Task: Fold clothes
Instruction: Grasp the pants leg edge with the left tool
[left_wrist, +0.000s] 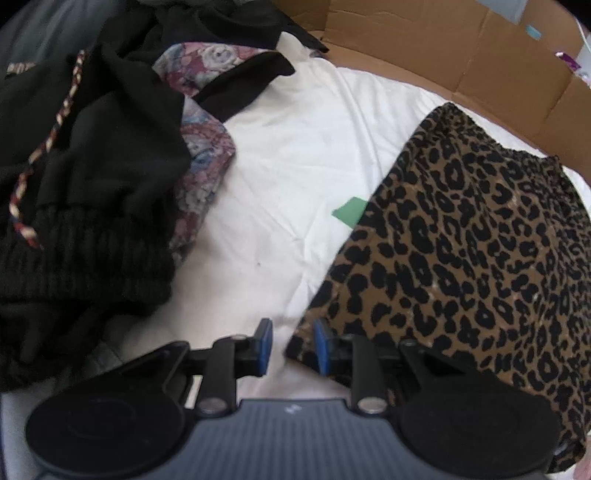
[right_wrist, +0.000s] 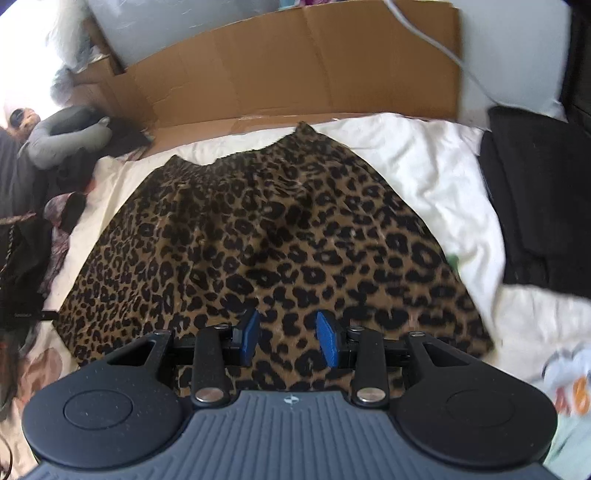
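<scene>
A leopard-print skirt (left_wrist: 461, 258) lies spread flat on a white sheet (left_wrist: 295, 147), waistband toward the cardboard. In the left wrist view my left gripper (left_wrist: 292, 345) hovers at the skirt's near left corner. That corner reaches into the gap between the blue pads (left_wrist: 266, 343), which stand apart and do not press on it. In the right wrist view the skirt (right_wrist: 277, 221) fills the middle, and my right gripper (right_wrist: 290, 336) sits over its near hem. Its jaws stand apart, and the cloth lies flat behind them without being pinched.
A heap of black clothes (left_wrist: 92, 166) and a floral garment (left_wrist: 207, 162) lie left of the skirt. A green tape mark (left_wrist: 349, 212) shows at its left edge. Flattened cardboard (right_wrist: 295, 66) borders the far side. A folded black garment (right_wrist: 535, 192) lies at the right, a grey plush toy (right_wrist: 66, 136) at the left.
</scene>
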